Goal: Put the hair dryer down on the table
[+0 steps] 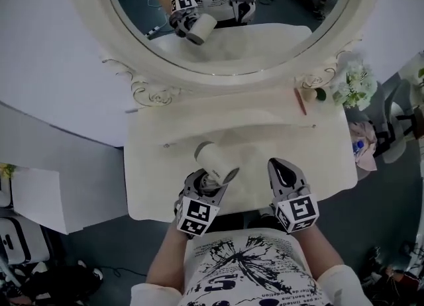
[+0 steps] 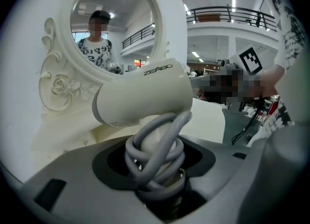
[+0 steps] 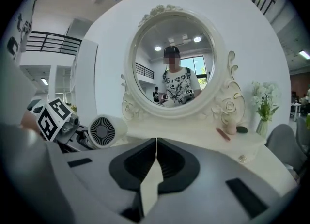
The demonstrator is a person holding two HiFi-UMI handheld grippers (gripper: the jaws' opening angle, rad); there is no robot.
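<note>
Clamping left gripper (image 1: 209, 182) jaws on white hair dryer (image 1: 216, 159) at its handle, wrapped in grey cord (image 2: 156, 152). Holding dryer handle-down over front part of tabletop (image 1: 318, 159), facing round mirror (image 1: 265, 40). Showing "ZEABO" in grey letters along barrel side; also carrying small label under barrel, too tiny for reading. Hanging right gripper (image 1: 285, 173) just beside dryer with jaws fully together and empty. Displaying black-and-white square markers on both gripper cubes.
</note>
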